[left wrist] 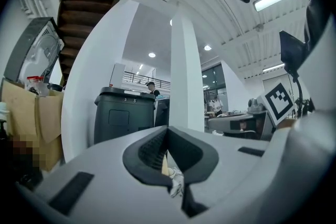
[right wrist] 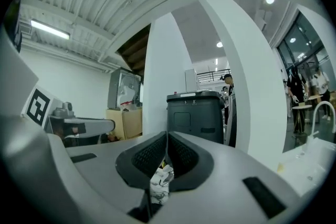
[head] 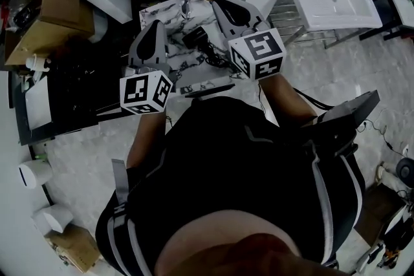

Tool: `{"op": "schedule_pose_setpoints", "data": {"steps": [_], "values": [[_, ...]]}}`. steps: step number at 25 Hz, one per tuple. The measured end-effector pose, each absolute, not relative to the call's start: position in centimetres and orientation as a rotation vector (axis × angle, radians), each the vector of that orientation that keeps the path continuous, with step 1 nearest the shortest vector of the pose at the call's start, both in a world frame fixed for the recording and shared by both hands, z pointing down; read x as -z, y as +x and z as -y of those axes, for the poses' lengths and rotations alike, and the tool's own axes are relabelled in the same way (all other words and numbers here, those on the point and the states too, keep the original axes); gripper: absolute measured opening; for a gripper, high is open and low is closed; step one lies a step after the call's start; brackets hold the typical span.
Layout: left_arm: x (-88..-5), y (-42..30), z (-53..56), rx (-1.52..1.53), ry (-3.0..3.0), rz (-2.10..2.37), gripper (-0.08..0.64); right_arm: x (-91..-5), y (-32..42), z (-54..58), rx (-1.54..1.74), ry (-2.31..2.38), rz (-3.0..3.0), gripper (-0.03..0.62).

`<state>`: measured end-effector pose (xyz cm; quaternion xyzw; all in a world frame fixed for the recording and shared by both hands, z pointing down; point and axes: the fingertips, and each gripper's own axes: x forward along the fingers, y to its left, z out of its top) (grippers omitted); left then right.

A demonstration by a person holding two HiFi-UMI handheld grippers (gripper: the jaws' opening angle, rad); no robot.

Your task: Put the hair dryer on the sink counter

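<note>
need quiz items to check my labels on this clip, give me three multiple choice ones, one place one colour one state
1. Where is the black hair dryer?
A on the floor
B on the white-and-grey marbled counter
C in a cardboard box

2. What colour is the tall lidded plastic bin?
A dark grey
B white
C red

3. How do the right gripper's jaws stand?
A wide open
B shut on a cord
C shut, empty

Answers: B, it lies on the marbled top in the head view; A, it shows dark grey in the right gripper view; C, the pads meet with nothing between them.

Black hair dryer (head: pixel 196 37), marbled white-grey counter (head: pixel 158 13) — white sink (head: pixel 312 4), dark grey bin (right wrist: pixel 194 113)
</note>
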<state>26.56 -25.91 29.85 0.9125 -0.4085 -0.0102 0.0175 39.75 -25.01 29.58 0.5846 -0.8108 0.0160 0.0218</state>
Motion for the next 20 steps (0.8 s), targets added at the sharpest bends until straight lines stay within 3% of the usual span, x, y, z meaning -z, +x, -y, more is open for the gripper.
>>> {"op": "schedule_pose_setpoints", "data": {"steps": [20], "values": [[-29.61,26.53,25.37,0.008,2.856,1.221,0.002,-30.04,39.25,25.62,-0.112,1.837,2.513,0.031]]}}
